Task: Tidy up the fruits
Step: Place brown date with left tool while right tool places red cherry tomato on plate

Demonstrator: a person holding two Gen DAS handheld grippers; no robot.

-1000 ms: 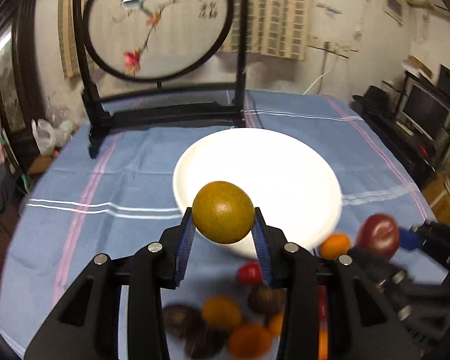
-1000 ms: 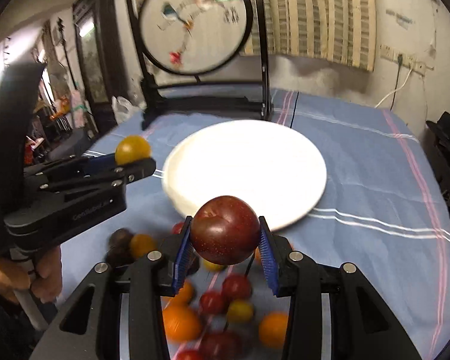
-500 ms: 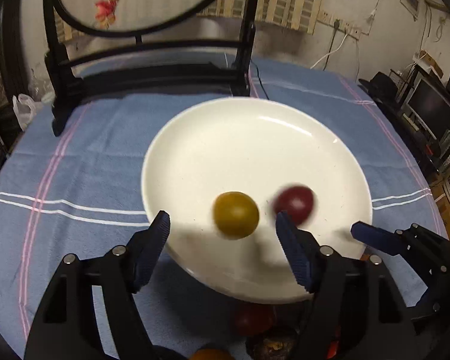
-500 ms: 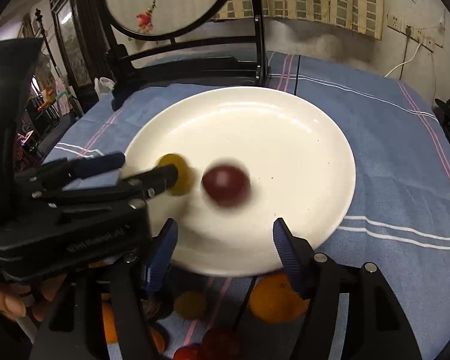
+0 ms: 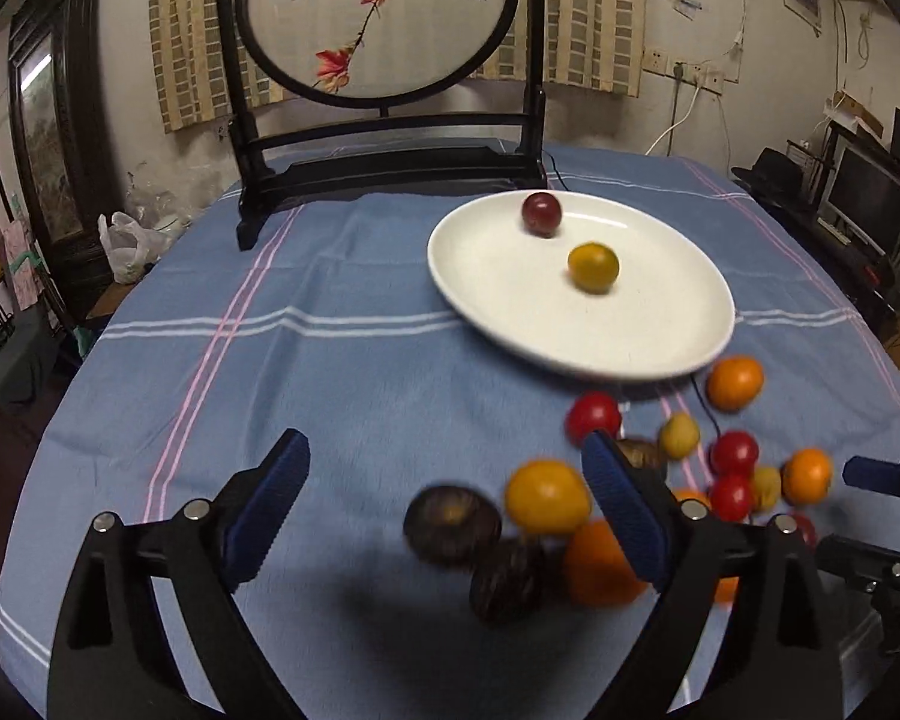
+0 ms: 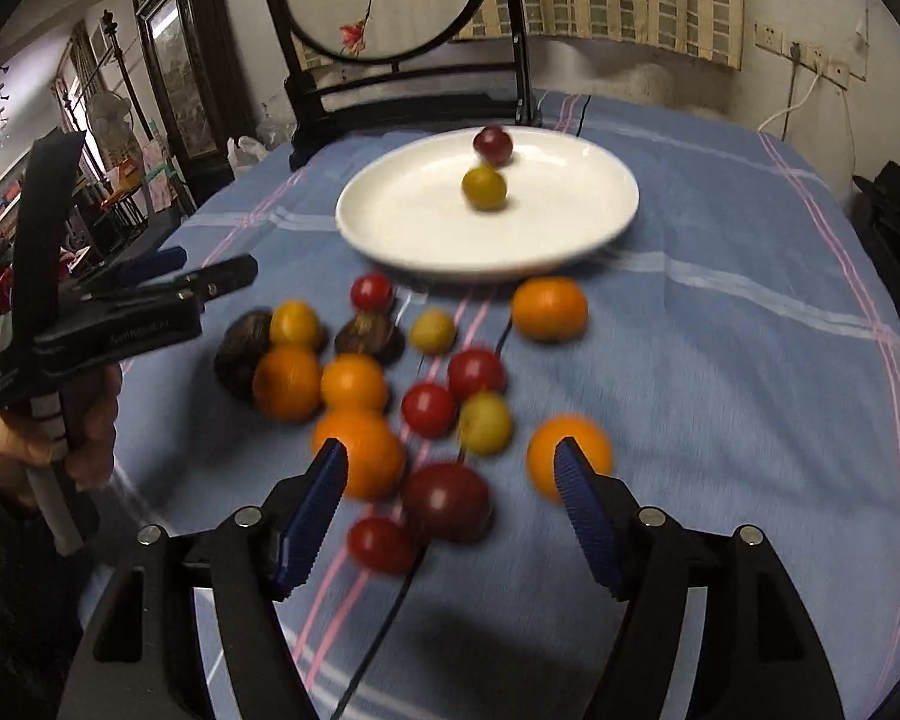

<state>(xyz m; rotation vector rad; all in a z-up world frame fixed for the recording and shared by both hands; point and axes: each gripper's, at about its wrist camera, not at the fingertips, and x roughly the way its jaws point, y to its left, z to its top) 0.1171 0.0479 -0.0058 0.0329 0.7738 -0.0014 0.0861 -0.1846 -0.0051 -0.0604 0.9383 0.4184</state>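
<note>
A white plate (image 5: 510,306) (image 6: 414,228) on the blue cloth holds a dark red plum (image 5: 542,213) (image 6: 492,144) and a yellow-green fruit (image 5: 593,267) (image 6: 483,188). Nearer to me lies a loose pile of oranges, red tomatoes and brown fruits (image 5: 690,450) (image 6: 390,384). My left gripper (image 5: 444,456) hovers over the pile's left end with its jaws opening, gripping nothing; a brown fruit (image 5: 453,525) lies on the cloth below. My right gripper (image 6: 450,459) is also opening and empty, above a dark red plum (image 6: 447,501) in the pile.
A round embroidered screen on a black stand (image 5: 384,18) (image 6: 384,0) rises behind the plate. A thin black cable (image 6: 390,612) runs across the cloth under the fruits. A hand (image 6: 42,450) holds the left gripper's handle at the left table edge.
Both grippers let their fruits go onto the plate, then drew back from it to above the pile. Their jaws stand wider. The plum and the yellow-green fruit rolled toward the plate's far side.
</note>
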